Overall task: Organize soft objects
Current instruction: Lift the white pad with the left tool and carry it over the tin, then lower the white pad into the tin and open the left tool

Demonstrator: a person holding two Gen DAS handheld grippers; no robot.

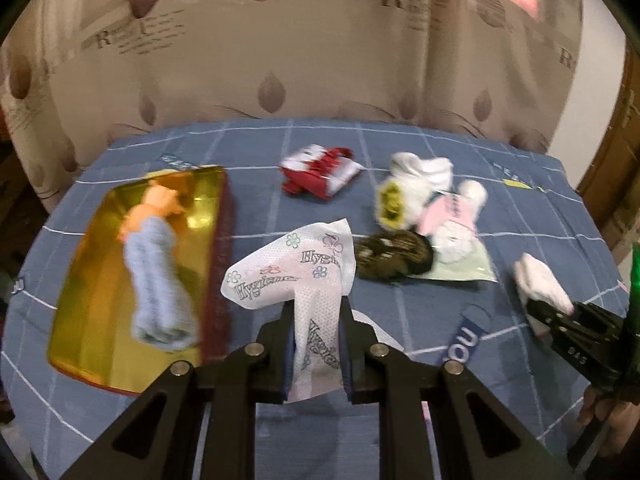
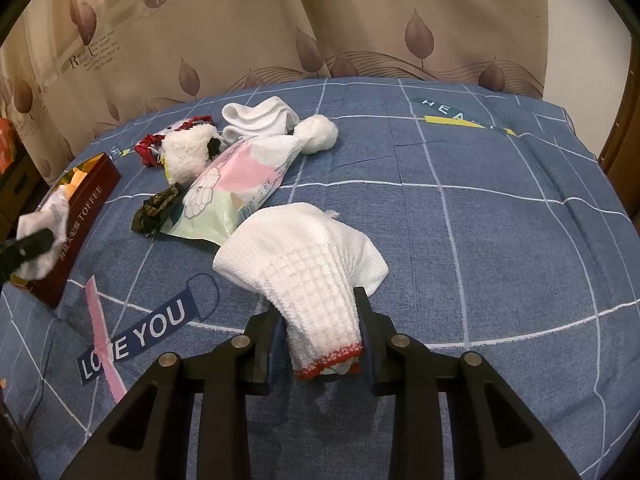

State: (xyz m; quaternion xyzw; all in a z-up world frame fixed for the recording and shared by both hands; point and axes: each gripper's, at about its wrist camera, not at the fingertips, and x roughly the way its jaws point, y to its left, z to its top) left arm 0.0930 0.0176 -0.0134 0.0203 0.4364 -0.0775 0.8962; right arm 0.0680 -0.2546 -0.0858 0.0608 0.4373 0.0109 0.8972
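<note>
Only the left wrist view shows the tin's [image 1: 132, 264] gold interior, with a blue-and-orange soft item [image 1: 156, 272] lying inside. Left gripper [image 1: 316, 312] pinches a printed "Hygiene" tissue [image 1: 296, 276] beside the tin, angled down. Right gripper [image 2: 320, 300] clamps a white waffle cloth [image 2: 304, 264] over the blue bedsheet [image 2: 500, 220]. Tin contents are blurred.

Warm indoor light, left view motion-blurred, glare on gold tin [image 1: 100, 280], fisheye-curved dark corners

Blue bedsheet [image 2: 500, 240] with a white grid. Gold-lined, dark red tin [image 1: 120, 280] near its left edge. White cloth [image 1: 296, 276] printed with flowers. White waffle-weave cloth [image 2: 316, 268], red-trimmed.
</note>
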